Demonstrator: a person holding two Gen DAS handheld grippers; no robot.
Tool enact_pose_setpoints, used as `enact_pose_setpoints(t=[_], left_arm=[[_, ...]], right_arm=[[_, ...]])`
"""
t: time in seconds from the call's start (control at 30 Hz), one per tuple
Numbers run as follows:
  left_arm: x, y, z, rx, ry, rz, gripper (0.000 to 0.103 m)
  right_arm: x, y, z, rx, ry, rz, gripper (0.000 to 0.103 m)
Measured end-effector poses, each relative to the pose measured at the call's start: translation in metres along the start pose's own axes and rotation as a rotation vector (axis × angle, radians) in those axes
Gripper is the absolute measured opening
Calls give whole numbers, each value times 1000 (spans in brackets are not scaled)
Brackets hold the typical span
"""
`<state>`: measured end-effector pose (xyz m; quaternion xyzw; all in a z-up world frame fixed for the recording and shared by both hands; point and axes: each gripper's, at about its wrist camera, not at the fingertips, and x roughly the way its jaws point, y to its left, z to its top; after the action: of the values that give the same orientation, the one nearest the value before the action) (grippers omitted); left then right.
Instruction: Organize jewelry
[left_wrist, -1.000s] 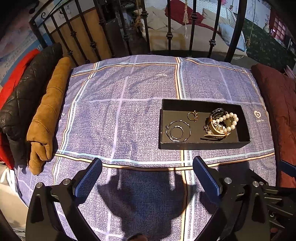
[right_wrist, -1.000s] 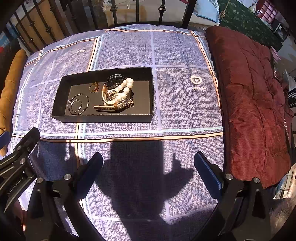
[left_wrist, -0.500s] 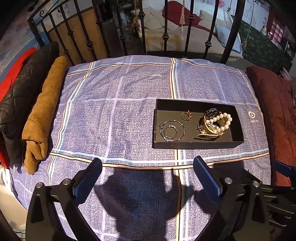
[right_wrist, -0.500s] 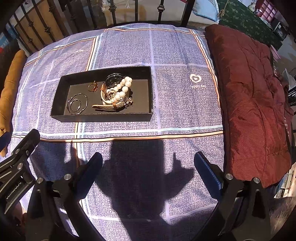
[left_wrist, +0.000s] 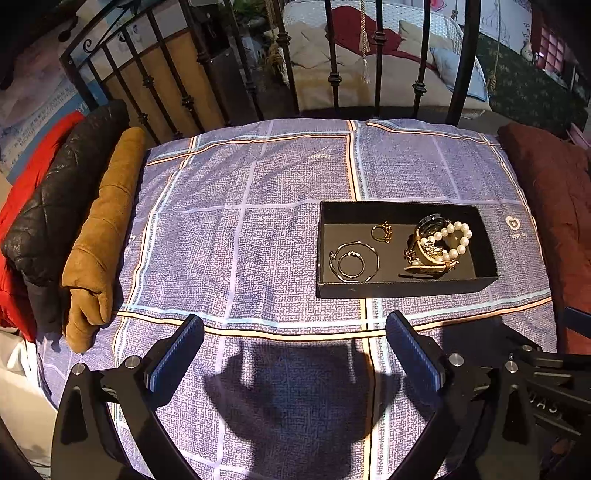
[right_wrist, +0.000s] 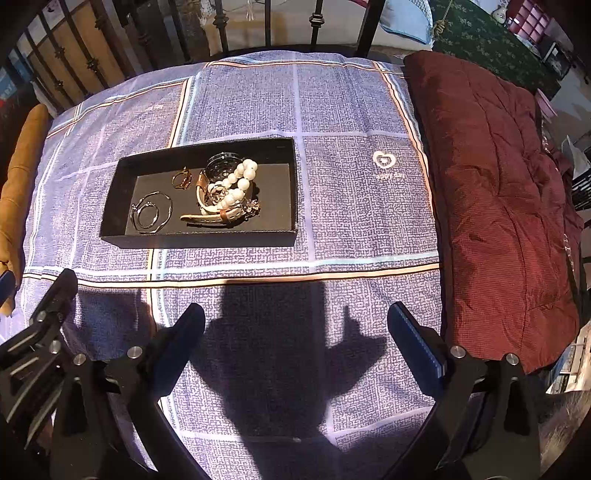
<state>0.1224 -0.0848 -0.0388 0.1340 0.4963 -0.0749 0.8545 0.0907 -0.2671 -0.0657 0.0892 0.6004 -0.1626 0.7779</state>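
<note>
A: Left wrist view: where's the jewelry?
B: In the black tray (left_wrist: 402, 287) at two o'clock on the purple checked bedspread (left_wrist: 258, 221). Hoop bangles (left_wrist: 354, 261) lie at its left end, a gold ring (left_wrist: 381, 232) is beside them, and a pearl bracelet (left_wrist: 456, 242) tops a heap at its right.
A: And the left gripper (left_wrist: 295, 349)?
B: Jaws wide apart, empty, hovering at six o'clock.
A: Right wrist view?
B: The tray (right_wrist: 199, 240) sits at eleven o'clock, a maroon quilt (right_wrist: 498, 206) at three. The right gripper (right_wrist: 296, 332) has its jaws spread, holding nothing.
</note>
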Motion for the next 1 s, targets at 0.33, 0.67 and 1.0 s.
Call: enact_pose_setpoints(t=[0.33, 0.67, 1.0], left_arm=[[2, 2, 2, -27, 31, -26, 97], [3, 2, 2, -23, 28, -37, 97], [0, 6, 0, -23, -9, -34, 96]], right_arm=[[-3, 0, 2, 4, -8, 6, 97], [-3, 0, 2, 4, -7, 5, 97], [-2, 4, 0, 3, -10, 8, 97]])
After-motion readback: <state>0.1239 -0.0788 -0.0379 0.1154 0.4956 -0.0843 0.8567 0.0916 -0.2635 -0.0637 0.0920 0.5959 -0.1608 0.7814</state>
